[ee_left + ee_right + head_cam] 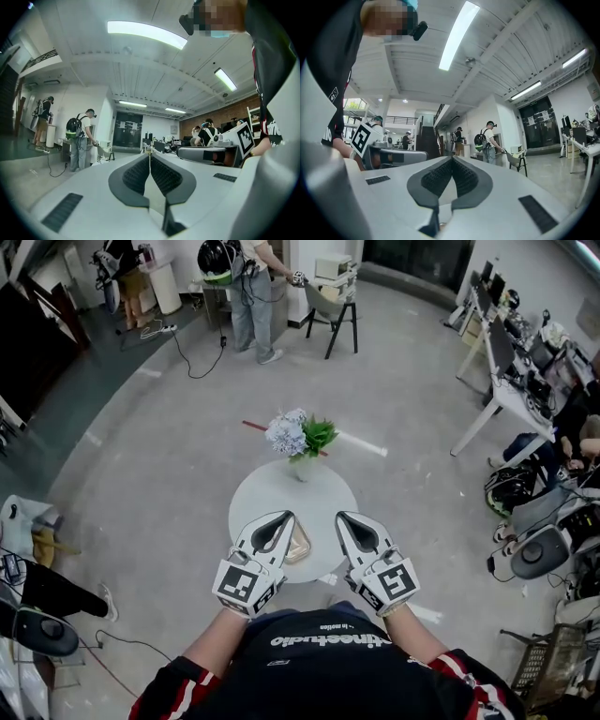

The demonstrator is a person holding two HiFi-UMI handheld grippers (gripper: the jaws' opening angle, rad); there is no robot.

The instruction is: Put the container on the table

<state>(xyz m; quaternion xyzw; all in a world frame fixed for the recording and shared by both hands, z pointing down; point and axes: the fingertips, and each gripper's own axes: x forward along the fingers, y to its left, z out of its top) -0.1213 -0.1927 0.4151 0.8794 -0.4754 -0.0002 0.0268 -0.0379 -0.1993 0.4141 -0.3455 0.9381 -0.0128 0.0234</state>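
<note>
At lower centre of the frame, looks finished: container (300,542) lying on the round table (281,491), left gripper (279,521) and right gripper (352,523) clenched empty either side.

Centre of the head view: the left gripper (287,516) covers most of the container (301,546), leaving its shape unclear; the bottom edge cuts off the person's torso (328,673).

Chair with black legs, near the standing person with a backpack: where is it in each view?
Head view: chair at top, right of centre.
Left gripper view: chair left of centre, below mid-height.
Right gripper view: chair right of centre, below mid-height.
Shared landmark: the person with a backpack beside it.
</note>
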